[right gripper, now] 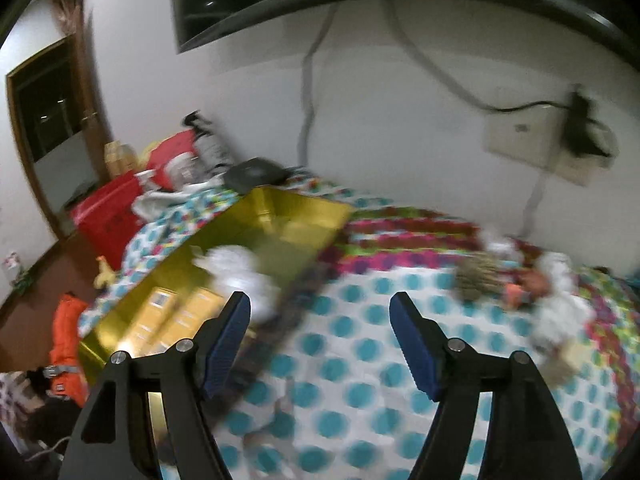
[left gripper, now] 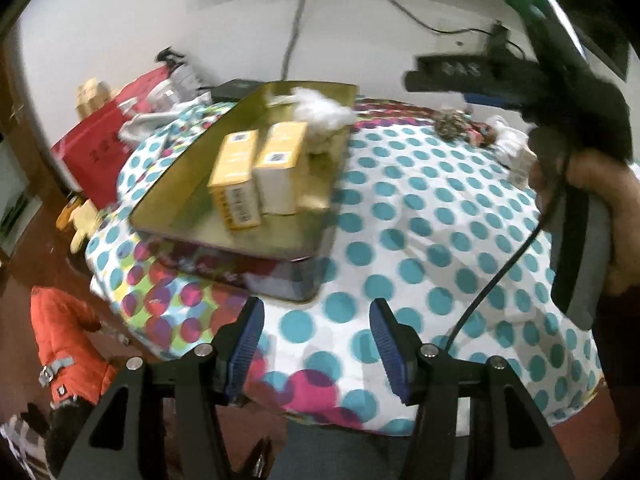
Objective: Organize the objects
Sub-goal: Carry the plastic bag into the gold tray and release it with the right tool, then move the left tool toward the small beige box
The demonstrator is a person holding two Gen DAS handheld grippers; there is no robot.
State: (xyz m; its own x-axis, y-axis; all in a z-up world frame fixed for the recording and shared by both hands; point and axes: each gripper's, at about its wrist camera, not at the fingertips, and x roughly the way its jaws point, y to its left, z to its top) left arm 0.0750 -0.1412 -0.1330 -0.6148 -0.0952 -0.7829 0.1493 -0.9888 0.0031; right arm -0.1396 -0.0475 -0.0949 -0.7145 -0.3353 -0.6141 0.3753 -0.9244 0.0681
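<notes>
A gold tin tray (left gripper: 192,224) lies on the polka-dot bedspread (left gripper: 420,220). In it stand two yellow-and-white boxes (left gripper: 236,176) (left gripper: 280,164), with a white fluffy item (left gripper: 320,108) behind them. My left gripper (left gripper: 318,312) hangs open above the bedspread, just short of the tray's near corner, with nothing between its fingers. In the right wrist view the tray (right gripper: 312,216), the fluffy item (right gripper: 240,272) and the boxes (right gripper: 168,312) are blurred. My right gripper (right gripper: 320,304) is open and empty beside the tray's right rim. A hand (left gripper: 600,208) grips its handle.
Loose items lie at the bed's far right: a brownish tufted thing (right gripper: 476,276), white pieces (right gripper: 560,304) and a small box (left gripper: 520,164). A red bag (left gripper: 100,140), a yellow plush toy (left gripper: 84,216) and an orange jacket (left gripper: 68,340) sit left of the bed. A black box (left gripper: 236,88) lies behind the tray.
</notes>
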